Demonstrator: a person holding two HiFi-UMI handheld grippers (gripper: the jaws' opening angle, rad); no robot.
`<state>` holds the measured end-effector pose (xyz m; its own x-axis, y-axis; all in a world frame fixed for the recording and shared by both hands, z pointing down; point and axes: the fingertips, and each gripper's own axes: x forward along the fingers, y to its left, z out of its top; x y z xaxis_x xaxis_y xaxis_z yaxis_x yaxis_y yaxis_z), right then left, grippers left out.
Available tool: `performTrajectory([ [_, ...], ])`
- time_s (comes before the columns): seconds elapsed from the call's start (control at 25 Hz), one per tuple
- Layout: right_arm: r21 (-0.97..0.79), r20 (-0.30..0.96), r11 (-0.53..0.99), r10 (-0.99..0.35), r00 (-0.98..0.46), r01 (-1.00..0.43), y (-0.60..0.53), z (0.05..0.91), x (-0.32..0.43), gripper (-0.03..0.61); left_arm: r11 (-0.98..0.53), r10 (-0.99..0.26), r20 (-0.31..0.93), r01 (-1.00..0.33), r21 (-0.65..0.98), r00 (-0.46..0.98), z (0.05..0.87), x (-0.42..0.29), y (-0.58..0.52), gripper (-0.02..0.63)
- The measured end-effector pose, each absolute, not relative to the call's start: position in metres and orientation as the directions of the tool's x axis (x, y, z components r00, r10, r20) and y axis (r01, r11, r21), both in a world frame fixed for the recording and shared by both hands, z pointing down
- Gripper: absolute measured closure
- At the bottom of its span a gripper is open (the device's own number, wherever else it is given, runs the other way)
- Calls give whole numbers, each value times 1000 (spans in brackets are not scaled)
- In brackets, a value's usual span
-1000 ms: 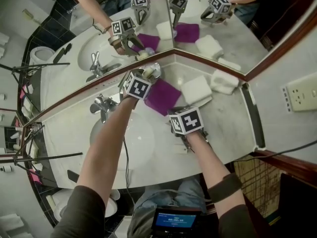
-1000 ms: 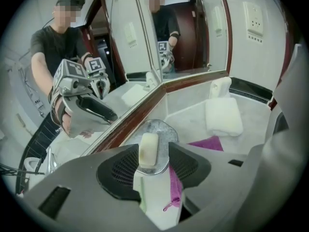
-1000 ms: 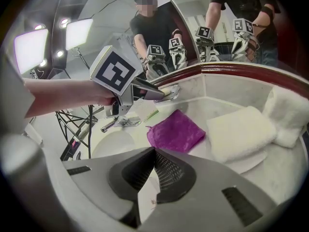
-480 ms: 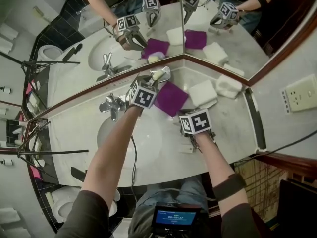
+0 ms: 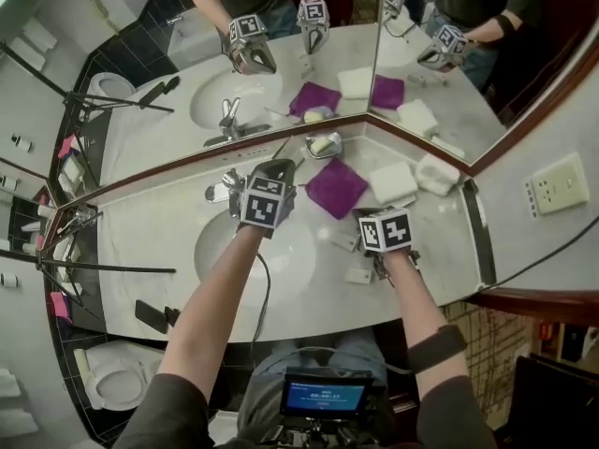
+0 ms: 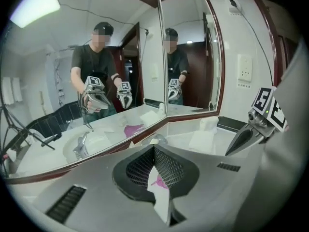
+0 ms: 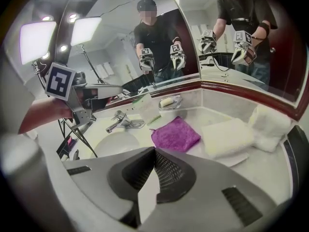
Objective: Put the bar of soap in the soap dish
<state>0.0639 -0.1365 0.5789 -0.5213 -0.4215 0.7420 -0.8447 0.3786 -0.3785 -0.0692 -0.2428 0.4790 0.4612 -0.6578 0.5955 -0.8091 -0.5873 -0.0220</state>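
Status: found soap bar (image 5: 323, 144) resting in soap dish (image 5: 338, 139) at 12 o'clock on table (image 5: 440, 223). Judged placement done. Found left gripper (image 6: 154, 147) jaws just closed together, empty; right gripper (image 7: 155, 150) jaws together, empty. Left only to withdraw.

Head view overhead; both gripper views low, facing corner mirror (image 5: 178, 124).

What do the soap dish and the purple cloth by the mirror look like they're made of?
Soap dish: probably polished metal; its rim shines silver and reflective. Purple cloth: likely microfibre or terry; matte, fuzzy surface, soft rumpled edges.
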Motion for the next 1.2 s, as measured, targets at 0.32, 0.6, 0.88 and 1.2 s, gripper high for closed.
performTrajectory([
  [0.32,-374,733,355,-452,-508,-857,-116,574,70,558,-414,-764,504,-905,95,403,453,-170,-174,612],
  [0.6,-373,741,284,-482,-468,-883,-100,572,75,558,-254,-846,444,-955,153,296,440,-280,-129,612],
  [0.88,-376,733,242,-514,-447,-895,-92,567,84,558,-124,-871,463,-985,123,167,438,-371,-75,612],
  [1.2,-378,720,199,-552,-422,-904,-90,561,99,558,-73,-872,475,-991,110,116,446,-400,-40,612],
])
